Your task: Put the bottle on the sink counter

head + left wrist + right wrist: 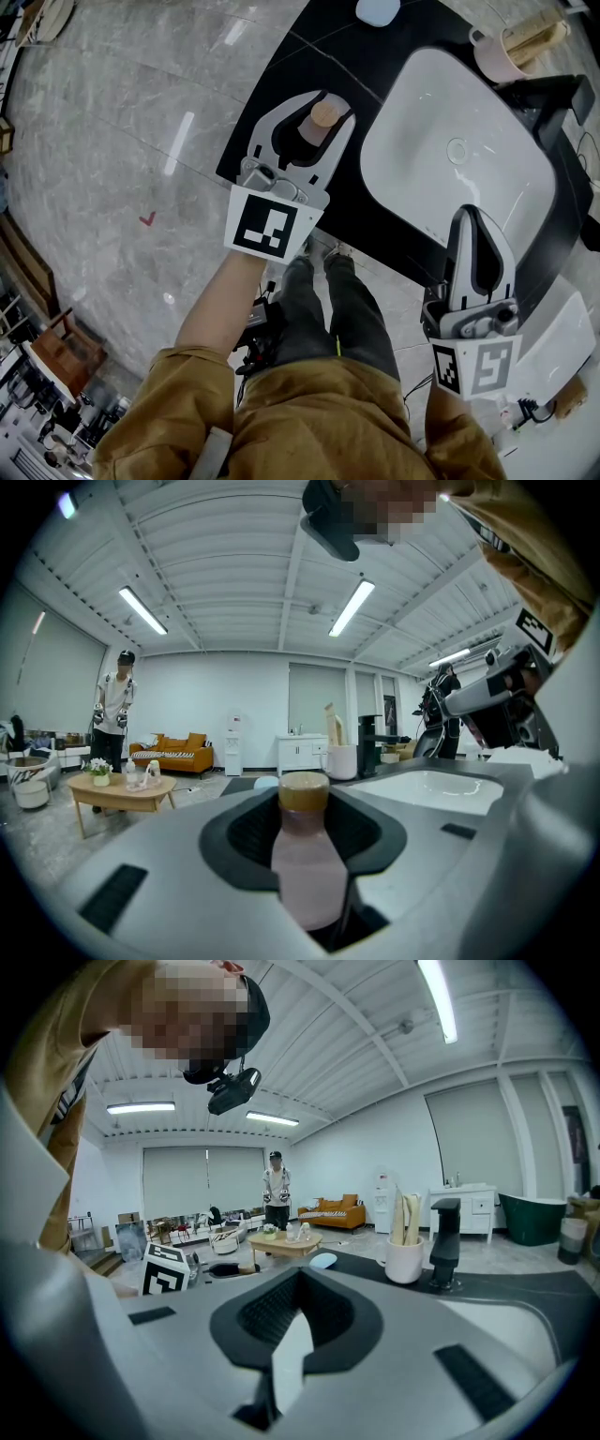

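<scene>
Where the bottle (305, 855) is: upright between the jaws of the left gripper (330, 101), upper middle of the head view, tan cap on top, pinkish body below
Left gripper: jaws spread wide around the bottle's body and pinching it from both sides
Right gripper (472, 214): jaws pressed together at the tips, nothing between them, lower right of the head view over the near edge of the basin (450, 187)
Counter (309, 56): black top across the upper middle and right of the head view; the bottle is over its left part, just left of the white basin
Contact: no view shows the bottle's base, so I cannot tell whether it rests on the counter
Done: as I judge it, the bottle is already at the right spot, over the counter and not the floor (141, 141)
Left to do: seat the base if it is not down, open the jaws, draw the left gripper back without tipping the bottle
Cup (497, 56): upper right, well apart from the bottle
</scene>
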The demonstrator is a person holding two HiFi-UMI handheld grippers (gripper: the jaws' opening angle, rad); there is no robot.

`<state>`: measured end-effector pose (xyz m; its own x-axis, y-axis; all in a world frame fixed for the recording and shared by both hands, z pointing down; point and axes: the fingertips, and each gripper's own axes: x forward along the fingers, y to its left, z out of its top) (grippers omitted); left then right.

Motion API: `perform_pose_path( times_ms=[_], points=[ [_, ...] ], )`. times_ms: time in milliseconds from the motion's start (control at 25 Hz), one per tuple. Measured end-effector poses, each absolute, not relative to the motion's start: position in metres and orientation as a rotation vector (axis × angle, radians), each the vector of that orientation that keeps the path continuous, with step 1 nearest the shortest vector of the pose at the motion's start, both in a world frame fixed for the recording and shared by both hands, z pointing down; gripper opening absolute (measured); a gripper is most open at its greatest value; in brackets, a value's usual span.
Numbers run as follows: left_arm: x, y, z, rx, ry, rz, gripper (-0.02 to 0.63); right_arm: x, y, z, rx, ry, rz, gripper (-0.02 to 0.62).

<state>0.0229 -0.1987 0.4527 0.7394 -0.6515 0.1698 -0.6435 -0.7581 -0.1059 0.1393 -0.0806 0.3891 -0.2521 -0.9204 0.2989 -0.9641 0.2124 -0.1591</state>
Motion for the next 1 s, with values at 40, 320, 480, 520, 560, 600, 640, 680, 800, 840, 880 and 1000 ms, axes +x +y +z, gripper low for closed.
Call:
perform_pose_path(
  times_ms=[40,320,480,520,560,600,640,680,800,840,880,1000],
  points=[
    [0.0232,-0.1991,0.4525,-2.894,1.081,-0.300,0.137,0.1398,-0.0806,0.3891,1.830,-2.333,0.474,0.003],
    [0.0243,-0.1999,0.4513,-2.901,1.096,-0.263,0.138,0.1415,-0.0803,0.3899,1.835,-2.334,0.475,0.003],
    [0.0240,-0.2000,0.4494,-2.929,1.126,-0.217,0.140,0.1417,-0.0810,0.3906,1.836,-2.332,0.475,0.003],
    [0.0242,-0.2000,0.4492,-2.934,1.126,-0.211,0.141,0.1419,-0.0812,0.3906,1.837,-2.331,0.474,0.003],
    [0.0245,-0.2001,0.4490,-2.938,1.124,-0.207,0.146,0.1420,-0.0812,0.3908,1.838,-2.330,0.474,0.003],
    [0.0247,-0.2001,0.4487,-2.940,1.123,-0.204,0.152,0.1421,-0.0811,0.3912,1.837,-2.330,0.474,0.003],
    [0.0246,-0.2002,0.4482,-2.941,1.125,-0.201,0.152,0.1420,-0.0808,0.3917,1.837,-2.329,0.476,0.003],
    [0.0243,-0.2003,0.4475,-2.941,1.128,-0.197,0.152,0.1420,-0.0805,0.3922,1.837,-2.328,0.477,0.003],
    [0.0227,-0.2009,0.4449,-2.942,1.135,-0.191,0.163,0.1414,-0.0799,0.3914,1.839,-2.328,0.478,0.003],
    [0.0223,-0.2010,0.4443,-2.942,1.133,-0.193,0.164,0.1410,-0.0798,0.3908,1.839,-2.329,0.477,0.003],
    [0.0221,-0.2010,0.4440,-2.940,1.130,-0.195,0.167,0.1405,-0.0799,0.3902,1.839,-2.330,0.475,0.003],
    [0.0218,-0.2002,0.4427,-2.933,1.123,-0.202,0.166,0.1394,-0.0802,0.3889,1.841,-2.334,0.473,0.003]
  ],
)
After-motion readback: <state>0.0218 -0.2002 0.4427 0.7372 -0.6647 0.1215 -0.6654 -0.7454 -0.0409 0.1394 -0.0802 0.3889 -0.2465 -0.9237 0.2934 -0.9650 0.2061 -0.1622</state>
